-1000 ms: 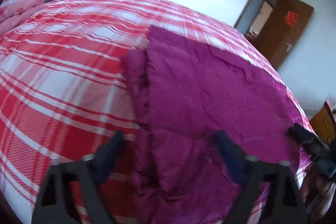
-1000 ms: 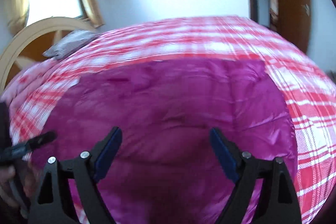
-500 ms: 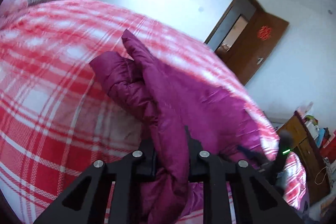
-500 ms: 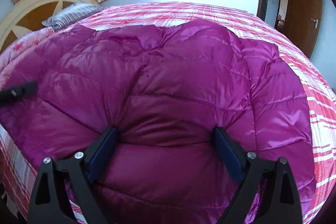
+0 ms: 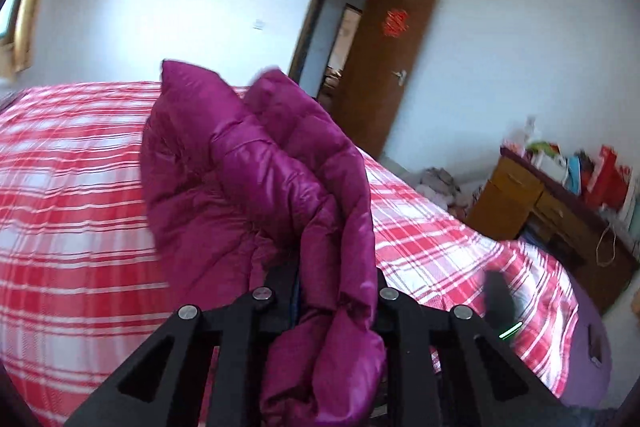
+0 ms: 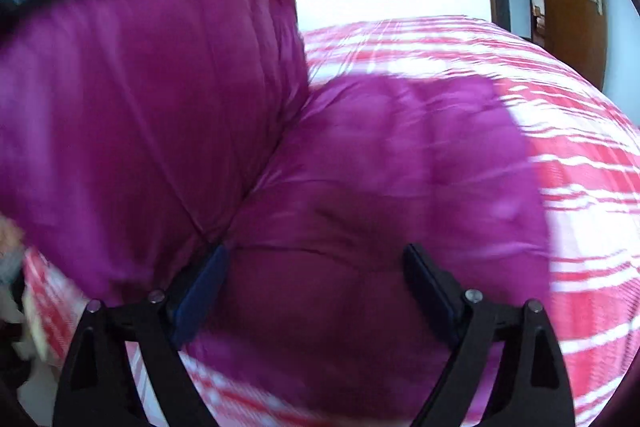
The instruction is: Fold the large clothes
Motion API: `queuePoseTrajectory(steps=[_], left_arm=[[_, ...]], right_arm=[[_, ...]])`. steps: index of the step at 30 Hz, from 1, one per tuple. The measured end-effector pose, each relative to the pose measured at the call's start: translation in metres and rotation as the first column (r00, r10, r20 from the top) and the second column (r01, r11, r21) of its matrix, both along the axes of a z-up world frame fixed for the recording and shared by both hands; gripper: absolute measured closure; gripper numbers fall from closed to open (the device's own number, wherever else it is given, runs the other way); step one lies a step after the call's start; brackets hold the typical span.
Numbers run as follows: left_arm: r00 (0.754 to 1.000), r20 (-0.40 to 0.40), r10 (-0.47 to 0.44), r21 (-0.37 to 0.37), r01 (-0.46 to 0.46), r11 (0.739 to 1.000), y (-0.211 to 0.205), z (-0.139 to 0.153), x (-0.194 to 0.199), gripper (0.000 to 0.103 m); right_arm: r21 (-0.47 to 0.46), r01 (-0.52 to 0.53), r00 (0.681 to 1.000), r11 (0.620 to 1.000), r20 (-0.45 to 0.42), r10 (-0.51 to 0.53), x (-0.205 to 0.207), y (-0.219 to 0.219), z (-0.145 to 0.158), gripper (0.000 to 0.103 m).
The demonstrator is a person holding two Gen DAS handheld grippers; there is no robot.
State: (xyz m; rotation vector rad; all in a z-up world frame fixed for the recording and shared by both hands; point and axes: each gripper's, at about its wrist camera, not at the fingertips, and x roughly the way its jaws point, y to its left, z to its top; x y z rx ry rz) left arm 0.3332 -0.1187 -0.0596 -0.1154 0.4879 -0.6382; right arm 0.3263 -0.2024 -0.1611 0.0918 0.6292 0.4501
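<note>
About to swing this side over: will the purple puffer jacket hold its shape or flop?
Probably flop: the puffer jacket droops over the left gripper clamping it. Its glossy shell looks slippery. The puffy quilting may spring back once folded.

Bed (image 5: 72,187) is covered w/ red-and-white plaid sheet (image 6: 580,187). Magenta puffer jacket (image 6: 400,167) is spread partly on sheet; its other part is lifted clear of bed, seen in both views.

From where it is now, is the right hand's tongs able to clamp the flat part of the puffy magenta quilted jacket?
Probably yes: the right tongs stand open over the puffy magenta quilted jacket, with nothing in between.
</note>
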Motion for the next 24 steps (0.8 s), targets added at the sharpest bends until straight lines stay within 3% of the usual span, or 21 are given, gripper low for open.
queuePoseTrajectory(steps=[3,6,8,11,14,17,18,19,20,23,24], left_arm=[[0.999,0.031,-0.008,0.069,0.005,0.998,-0.030,-0.020,0.001,0.084],[0.996,0.084,-0.017,0.196,0.000,0.981,-0.069,-0.044,-0.003,0.084],[0.992,0.120,-0.025,0.274,-0.009,0.962,-0.089,-0.062,-0.004,0.084],[0.986,0.165,-0.027,0.321,-0.028,0.947,-0.095,-0.074,-0.008,0.083],[0.982,0.187,-0.034,0.325,-0.030,0.945,-0.094,-0.075,-0.014,0.083],[0.980,0.195,-0.033,0.344,-0.037,0.938,-0.095,-0.068,-0.026,0.075],[0.979,0.199,-0.038,0.353,-0.036,0.935,-0.094,-0.064,-0.031,0.074],[0.977,0.208,-0.045,0.360,-0.034,0.932,-0.089,-0.059,-0.038,0.072],[0.975,0.216,-0.052,0.363,-0.031,0.931,-0.084,-0.054,-0.045,0.070],[0.967,0.250,-0.047,0.320,-0.037,0.947,-0.058,-0.042,-0.066,0.046],[0.960,0.277,-0.038,0.300,-0.049,0.953,-0.050,-0.039,-0.073,0.021]], right_arm=[[0.099,0.083,0.995,0.992,0.044,-0.088,-0.013,-0.063,0.017,0.012],[0.265,0.148,0.985,0.953,0.052,-0.167,-0.011,-0.123,0.037,0.011],[0.326,0.119,0.989,0.938,0.043,-0.140,0.002,-0.140,0.051,0.011],[0.350,-0.002,0.999,0.937,0.037,-0.012,0.023,-0.132,0.066,0.011],[0.273,-0.063,0.998,0.960,-0.004,0.067,0.050,-0.108,0.074,0.021],[0.241,-0.115,0.987,0.964,-0.084,0.138,0.071,-0.082,0.066,0.043],[0.203,-0.112,0.984,0.973,-0.116,0.137,0.078,-0.072,0.062,0.068],[0.167,-0.100,0.984,0.981,-0.130,0.122,0.082,-0.069,0.058,0.083],[0.146,-0.090,0.984,0.985,-0.138,0.111,0.085,-0.068,0.056,0.083],[0.176,-0.073,0.986,0.982,-0.132,0.097,0.071,-0.079,0.052,0.085],[0.179,-0.073,0.987,0.981,-0.127,0.096,0.070,-0.082,0.053,0.086]])
